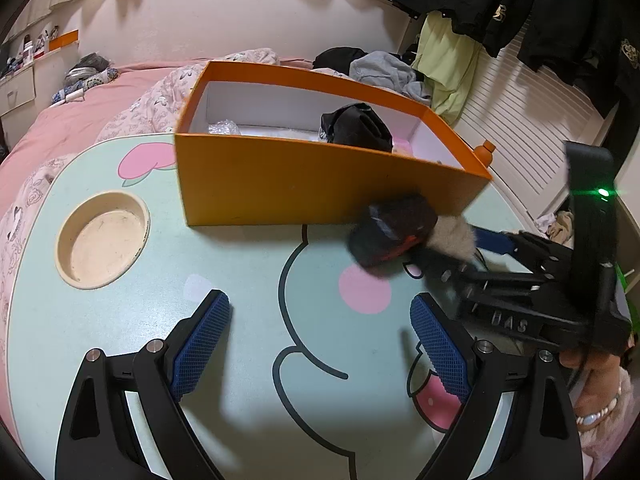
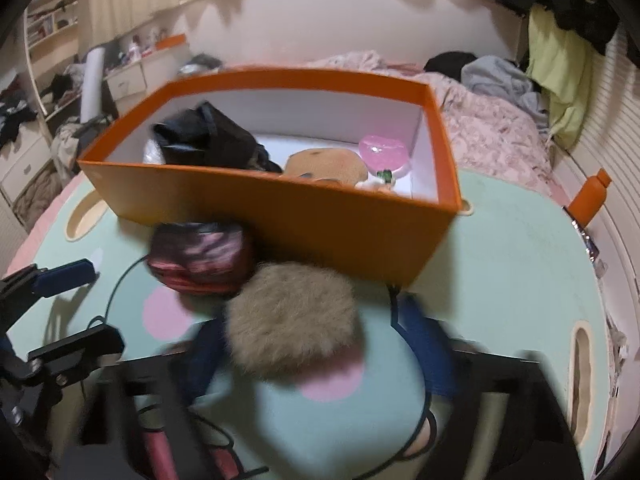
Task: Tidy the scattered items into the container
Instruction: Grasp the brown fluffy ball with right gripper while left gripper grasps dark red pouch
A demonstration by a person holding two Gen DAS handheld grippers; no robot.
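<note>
The left gripper (image 1: 320,340) jaws stand wide over the table (image 1: 248,408); the right gripper (image 2: 312,340) jaws hold a pompom (image 2: 292,320) with a pouch (image 2: 200,258), beside the box (image 2: 280,216). A bed (image 1: 72,120) lies behind.

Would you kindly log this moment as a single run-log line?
left gripper: open, empty | right gripper: shut on furry pom-pom | dark pouch: attached, outside orange box
</note>
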